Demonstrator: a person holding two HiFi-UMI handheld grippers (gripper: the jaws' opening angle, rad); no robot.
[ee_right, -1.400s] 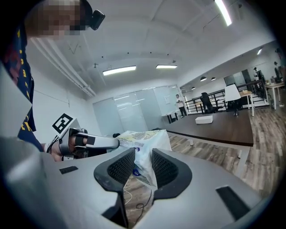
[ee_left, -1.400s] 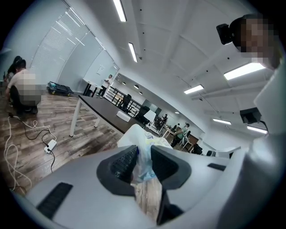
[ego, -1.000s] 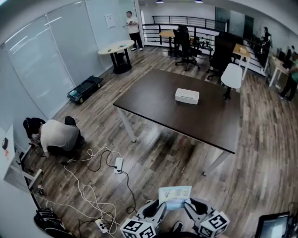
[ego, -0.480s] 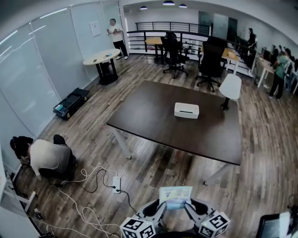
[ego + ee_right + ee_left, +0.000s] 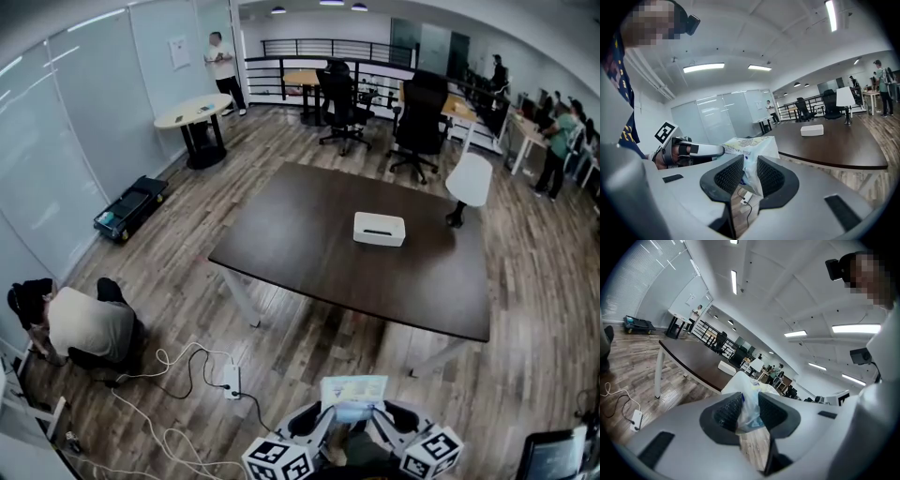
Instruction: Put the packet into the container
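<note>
A pale plastic packet (image 5: 353,395) with printed blue-green markings is held flat between both grippers at the bottom of the head view. My left gripper (image 5: 323,419) is shut on its left edge, and the packet (image 5: 749,401) bunches between the dark ribbed pads. My right gripper (image 5: 381,419) is shut on the right edge, where the packet (image 5: 751,157) rises out of the jaws. The white rectangular container (image 5: 379,229) sits on the dark table (image 5: 309,234), well ahead of both grippers. It also shows small in the gripper views as container (image 5: 726,367) and container (image 5: 812,130).
A person crouches on the wooden floor at the left (image 5: 80,325) beside white cables and a power strip (image 5: 228,379). Office chairs (image 5: 418,117), a round table (image 5: 192,111) and standing people are beyond the table. A dark case (image 5: 129,208) lies by the glass wall.
The head view has shifted forward and left, so the table and container sit a little lower and nearer. Both grippers keep the same hold on the packet.
</note>
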